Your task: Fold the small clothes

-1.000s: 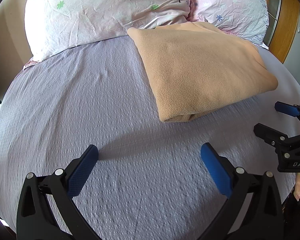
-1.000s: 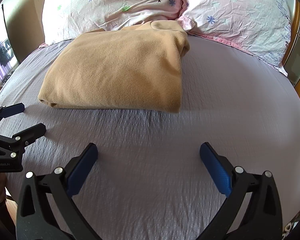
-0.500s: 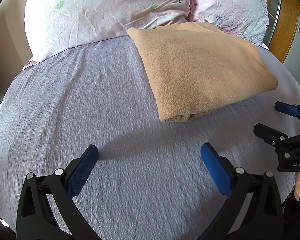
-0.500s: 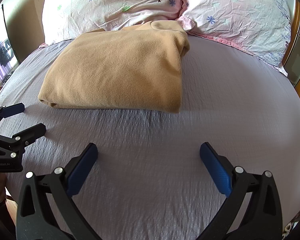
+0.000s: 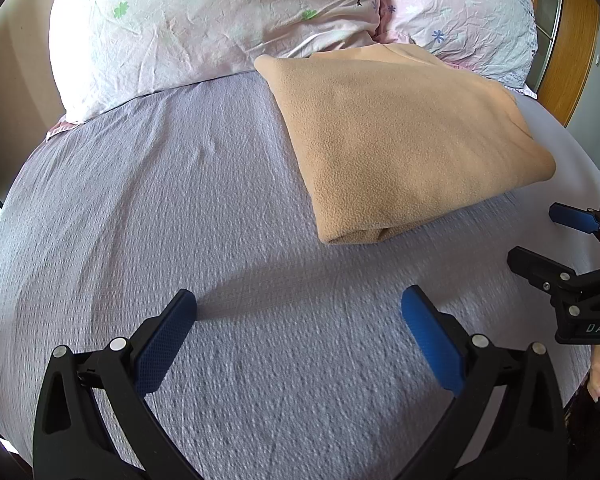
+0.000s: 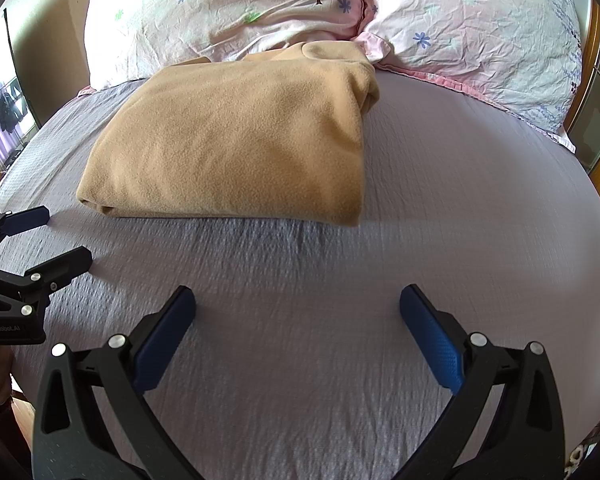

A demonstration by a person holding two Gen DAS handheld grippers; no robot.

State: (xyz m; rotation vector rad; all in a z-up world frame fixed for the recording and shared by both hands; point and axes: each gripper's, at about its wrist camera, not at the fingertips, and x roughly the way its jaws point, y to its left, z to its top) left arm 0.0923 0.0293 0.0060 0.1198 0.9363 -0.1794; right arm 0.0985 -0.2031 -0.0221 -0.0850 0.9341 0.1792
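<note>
Left wrist view | left hand-held gripper (image 5: 299, 312) spread, nothing held | right hand-held gripper (image 6: 298, 310) spread, nothing held | folded tan garment (image 6: 236, 144) laid on bed (image 6: 460, 208) against pillows (image 6: 228, 12) | risk: folds undone if only the top layer is pinched

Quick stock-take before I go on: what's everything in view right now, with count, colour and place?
fleece: 1, tan, folded, on the sheet by the pillows
pillows: 2, pale pink with flower print, head of the bed
sheet: 1, lilac-grey, covers the bed
headboard: 1, wooden, behind the pillows on the right
left gripper: 1, black with blue pads, open, above bare sheet
right gripper: 1, black with blue pads, open, above bare sheet
</note>
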